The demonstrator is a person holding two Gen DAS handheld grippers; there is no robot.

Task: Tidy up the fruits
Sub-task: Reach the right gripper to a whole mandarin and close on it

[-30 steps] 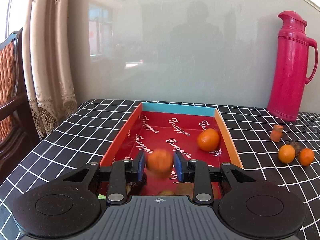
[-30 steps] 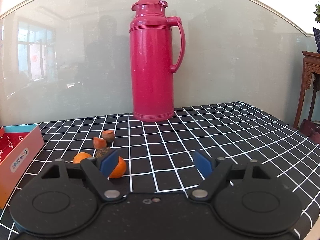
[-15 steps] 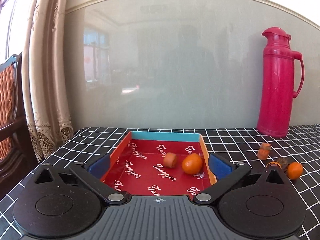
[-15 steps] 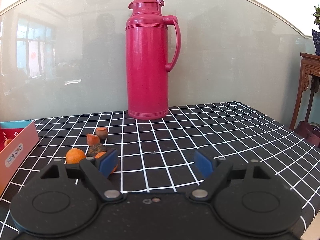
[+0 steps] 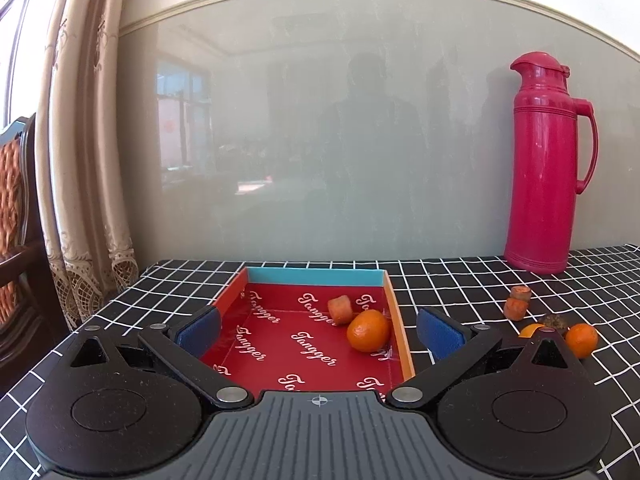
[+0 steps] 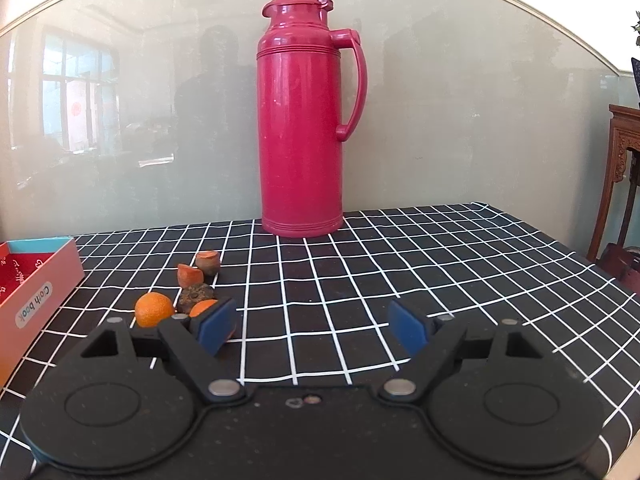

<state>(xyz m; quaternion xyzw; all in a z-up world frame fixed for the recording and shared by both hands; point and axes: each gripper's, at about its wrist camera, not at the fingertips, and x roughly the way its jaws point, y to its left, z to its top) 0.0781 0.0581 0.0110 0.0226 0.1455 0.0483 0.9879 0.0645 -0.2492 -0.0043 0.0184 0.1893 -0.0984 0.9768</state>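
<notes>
Since a second ago, our left gripper [image 5: 318,330] has let go of its fruit and pulled back from the box [image 5: 394,320]; its jaws now stand wide apart with nothing between them. That carrot-coloured chunk [image 5: 340,309] lies on the red floor of the box, near the right wall, just beside an orange [image 5: 367,330] that sits against that wall. Our right gripper [image 6: 310,326] has barely shifted; its jaws are also spread wide and hold nothing, hovering over the black checked surface [image 6: 400,248]. Just beyond its left finger lies a small cluster of loose fruit: an orange [image 6: 153,309] to the left, a second orange [image 6: 200,307] partly hidden behind the blue pad, a dark wrinkled fruit [image 6: 195,294] between them, and two stubby orange-brown pieces [image 6: 190,275] and [image 6: 208,261] a little farther back. A pink flask [image 6: 302,120] stands upright by the wall behind them.
</notes>
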